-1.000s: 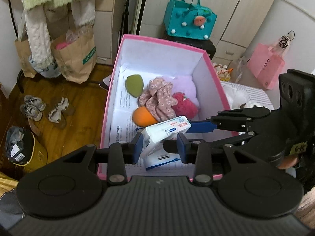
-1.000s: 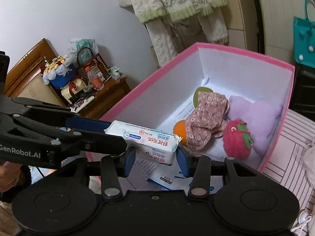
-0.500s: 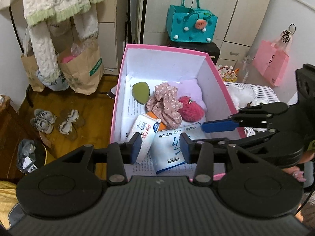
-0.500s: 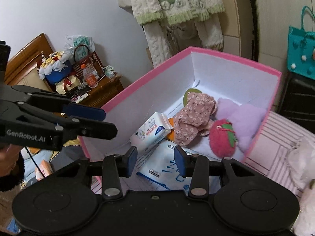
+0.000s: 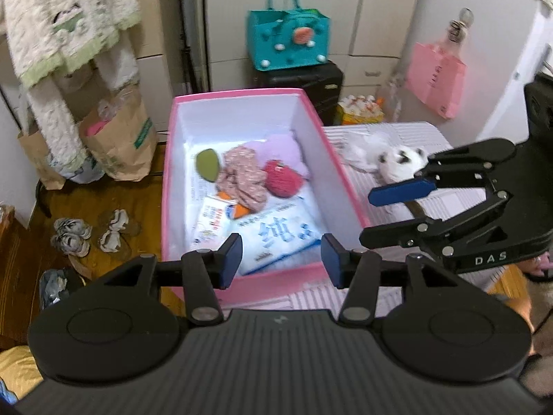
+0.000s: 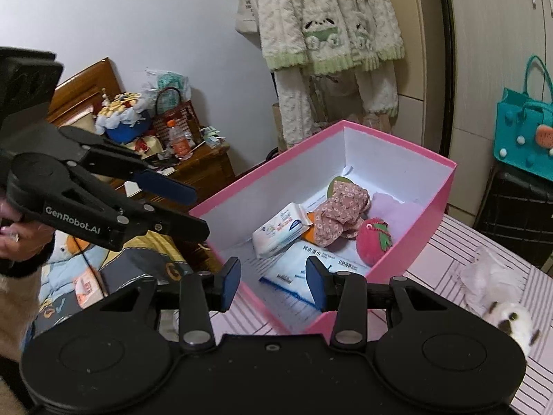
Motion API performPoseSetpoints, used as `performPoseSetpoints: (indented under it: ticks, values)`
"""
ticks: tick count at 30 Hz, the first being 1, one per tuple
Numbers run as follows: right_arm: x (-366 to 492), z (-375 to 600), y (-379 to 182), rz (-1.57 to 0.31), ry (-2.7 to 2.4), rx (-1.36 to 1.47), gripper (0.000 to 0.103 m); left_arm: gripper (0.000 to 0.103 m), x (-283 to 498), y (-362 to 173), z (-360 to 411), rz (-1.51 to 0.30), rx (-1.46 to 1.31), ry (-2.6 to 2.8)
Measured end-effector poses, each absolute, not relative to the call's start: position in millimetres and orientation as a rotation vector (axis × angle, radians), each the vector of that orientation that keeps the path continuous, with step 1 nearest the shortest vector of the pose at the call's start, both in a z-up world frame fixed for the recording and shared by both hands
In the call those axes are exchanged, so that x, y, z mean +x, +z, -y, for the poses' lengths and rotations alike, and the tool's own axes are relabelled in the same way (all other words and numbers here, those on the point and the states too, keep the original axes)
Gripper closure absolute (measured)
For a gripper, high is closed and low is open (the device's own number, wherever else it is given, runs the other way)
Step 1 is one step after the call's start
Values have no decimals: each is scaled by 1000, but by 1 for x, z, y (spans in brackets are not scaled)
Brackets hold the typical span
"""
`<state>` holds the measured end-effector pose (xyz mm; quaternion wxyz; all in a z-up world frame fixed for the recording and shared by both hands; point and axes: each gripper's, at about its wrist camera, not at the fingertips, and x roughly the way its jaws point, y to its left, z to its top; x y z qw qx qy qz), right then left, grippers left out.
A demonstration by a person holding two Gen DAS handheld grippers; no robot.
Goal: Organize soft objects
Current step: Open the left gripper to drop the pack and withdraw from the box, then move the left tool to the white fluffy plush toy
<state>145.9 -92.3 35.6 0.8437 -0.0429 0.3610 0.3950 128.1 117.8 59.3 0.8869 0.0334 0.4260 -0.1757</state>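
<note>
The pink box (image 5: 331, 159) (image 6: 446, 193) stands on the striped table. In it lie a small tissue pack (image 5: 212, 223) (image 6: 280, 230), a large wipes pack (image 5: 280, 238) (image 6: 311, 266), a floral cloth (image 5: 243, 176) (image 6: 340, 214), a red strawberry plush (image 5: 283, 181) (image 6: 373, 240), a lilac plush (image 5: 276, 148), a green sponge (image 5: 207, 164) and an orange piece (image 5: 238, 209). My left gripper (image 5: 280, 259) (image 6: 197, 207) is open and empty above the box's near rim. My right gripper (image 6: 273, 282) (image 5: 366, 214) is open and empty, right of the box. A white plush (image 5: 401, 162) (image 6: 511, 323) lies on the table.
Striped cloth covers the table (image 5: 425, 138). A teal bag (image 5: 287, 43) sits on a black case behind the box. Paper bags (image 5: 117, 138), shoes (image 5: 86, 235), a pink bag (image 5: 435, 77) and hanging fleece pyjamas (image 6: 328, 20) surround it. A cluttered wooden cabinet (image 6: 200, 162) stands left.
Both grippers held the small tissue pack over the box, then opened. The pack dropped into the box. Both grippers have pulled back and up, empty.
</note>
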Motion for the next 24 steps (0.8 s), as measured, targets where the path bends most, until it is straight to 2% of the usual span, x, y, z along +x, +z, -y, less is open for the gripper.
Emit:
performPoseSetpoints:
  ticks: [11, 24]
  values:
    - [101, 145, 62, -760, 822, -88, 53, 46, 96, 81, -73, -897, 166, -468]
    - [75, 213, 49, -727, 761, -82, 48, 43, 101, 61, -13, -950, 206, -607]
